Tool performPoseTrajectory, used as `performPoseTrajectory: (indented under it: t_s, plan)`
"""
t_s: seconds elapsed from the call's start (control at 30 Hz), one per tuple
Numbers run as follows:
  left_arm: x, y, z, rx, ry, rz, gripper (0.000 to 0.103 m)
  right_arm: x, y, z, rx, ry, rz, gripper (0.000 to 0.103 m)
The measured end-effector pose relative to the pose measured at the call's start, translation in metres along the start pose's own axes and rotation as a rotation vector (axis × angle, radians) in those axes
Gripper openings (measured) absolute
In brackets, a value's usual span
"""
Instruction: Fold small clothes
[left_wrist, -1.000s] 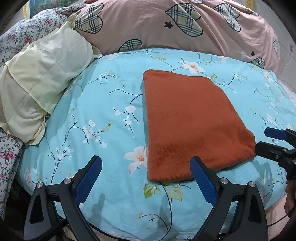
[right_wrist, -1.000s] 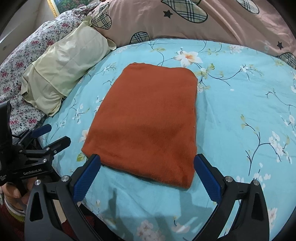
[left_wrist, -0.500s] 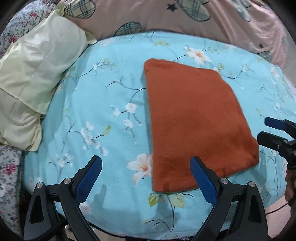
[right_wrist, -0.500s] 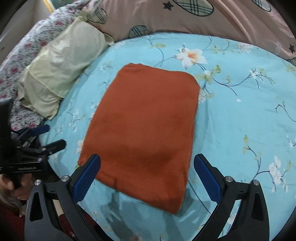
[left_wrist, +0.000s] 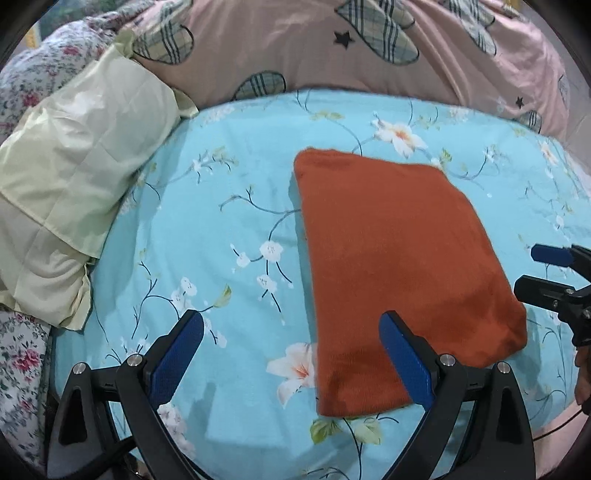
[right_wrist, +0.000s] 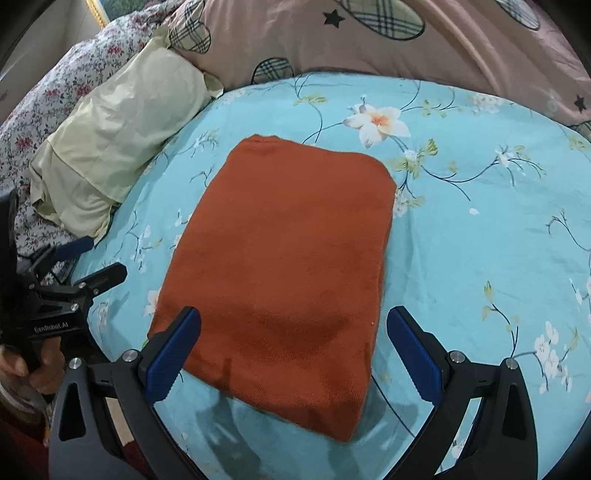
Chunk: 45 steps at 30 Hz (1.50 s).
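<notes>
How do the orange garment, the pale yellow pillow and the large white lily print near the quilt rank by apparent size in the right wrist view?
1. Orange garment, nearest the camera, which inflates it.
2. Pale yellow pillow, farther off, so its true size against the garment is unsure.
3. White lily print, clearly smallest.

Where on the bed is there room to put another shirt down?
Bare sheet lies between the orange cloth and the yellow pillow. More shows on the cloth's right side. The far edge is crowded by the pink quilt.
</notes>
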<state>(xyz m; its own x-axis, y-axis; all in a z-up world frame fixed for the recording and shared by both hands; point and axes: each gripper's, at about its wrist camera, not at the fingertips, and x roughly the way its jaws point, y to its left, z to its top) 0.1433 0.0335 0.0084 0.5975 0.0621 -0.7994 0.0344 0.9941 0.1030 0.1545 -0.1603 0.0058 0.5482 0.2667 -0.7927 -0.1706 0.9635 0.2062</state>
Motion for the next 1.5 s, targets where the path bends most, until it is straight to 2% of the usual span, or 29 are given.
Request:
performPoseTrajectory:
  t_s: [0.13,0.3,0.37,0.57,1.0,1.5]
  plan:
    - [-0.008,-0.003,-0.010,-0.004,-0.037,0.000,0.096,-0.006,0.008,-0.012,-0.002,-0.021,-0.039,0.101]
    - [-0.015,-0.012,-0.021,0.023,-0.055,0.001,0.096,-0.007,0.015,-0.023,0.003,-0.016,-0.012,0.101]
    - [-0.015,-0.013,-0.025,0.024,-0.051,0.015,0.096,-0.006,0.017,-0.027,0.005,-0.013,-0.041,0.101]
    - [-0.020,-0.020,-0.037,0.042,-0.043,0.018,0.096,-0.017,0.019,-0.035,0.035,-0.027,-0.025,0.101]
    - [-0.032,-0.032,-0.031,0.046,-0.056,-0.012,0.096,-0.037,0.019,-0.039,0.010,-0.048,-0.022,0.101]
    - [-0.023,-0.030,-0.030,0.050,-0.043,-0.022,0.096,-0.026,0.019,-0.046,0.010,-0.016,-0.023,0.101]
